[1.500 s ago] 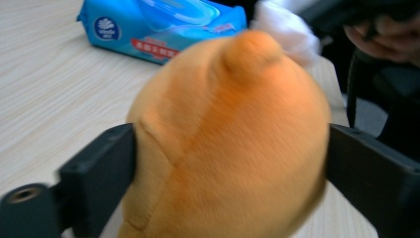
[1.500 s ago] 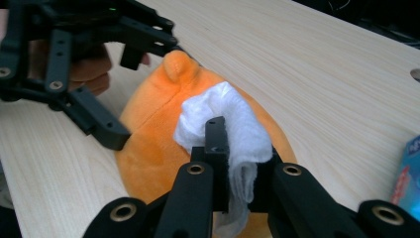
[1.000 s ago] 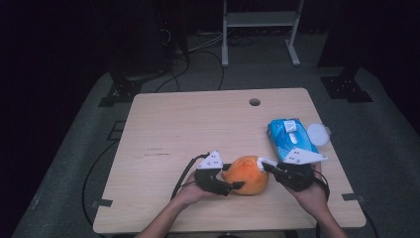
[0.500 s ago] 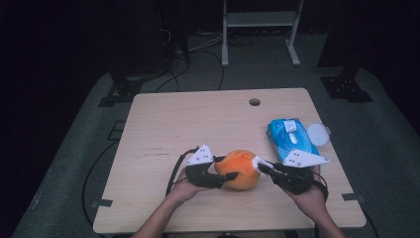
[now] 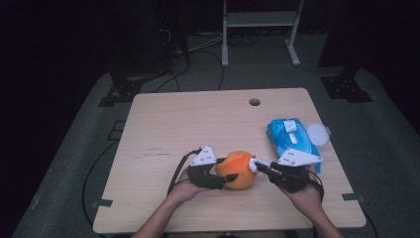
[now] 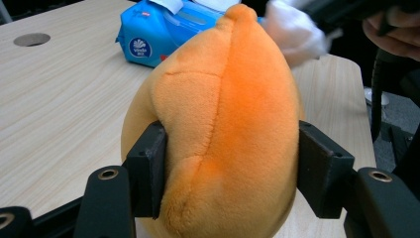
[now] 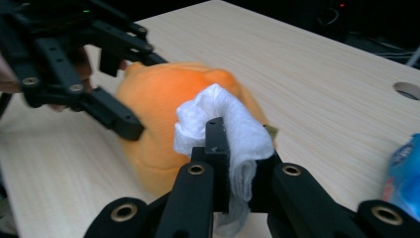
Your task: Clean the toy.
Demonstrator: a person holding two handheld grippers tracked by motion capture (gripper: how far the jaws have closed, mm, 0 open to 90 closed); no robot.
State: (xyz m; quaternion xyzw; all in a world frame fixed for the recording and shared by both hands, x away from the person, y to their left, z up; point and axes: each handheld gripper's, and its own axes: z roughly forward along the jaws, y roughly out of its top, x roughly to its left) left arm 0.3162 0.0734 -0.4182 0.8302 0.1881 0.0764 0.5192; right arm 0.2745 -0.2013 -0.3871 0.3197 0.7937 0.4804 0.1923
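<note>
Orange plush toy (image 5: 238, 170) sits low on the bench (image 5: 198, 124), clamped sideways in the left tool (image 5: 222, 181), while the right tool (image 5: 254, 165), pinched on a white wipe (image 7: 223, 124), apparently touches its right side.

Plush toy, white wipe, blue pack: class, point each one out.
plush toy (image 6: 223, 124), left gripper view, orange front.
white wipe (image 7: 233, 124), right gripper view, folded top.
blue pack (image 5: 292, 139), high view, top face.

Your left claw (image 5: 225, 176) and right claw (image 5: 262, 167) are black, each with brass-coloured screws, a grey three-cornered plate and a black cable.
</note>
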